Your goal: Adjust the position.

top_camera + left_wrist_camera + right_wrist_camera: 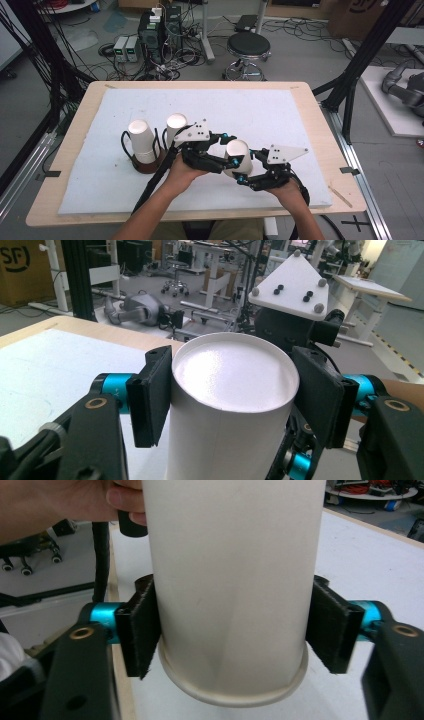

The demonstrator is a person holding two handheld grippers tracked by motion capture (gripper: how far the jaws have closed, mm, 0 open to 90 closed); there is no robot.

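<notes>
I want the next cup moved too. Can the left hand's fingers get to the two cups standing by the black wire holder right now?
Probably not yet. The left gripper is shut on the white cup, which the right gripper also clamps. The two upside-down cups stand close on its left with open table between, so it must let go first.

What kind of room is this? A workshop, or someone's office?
Most likely a robotics lab. Computer towers sit in tangled cables on the floor, black frame posts ring the table, and a grey robot arm lies to one side.
</notes>
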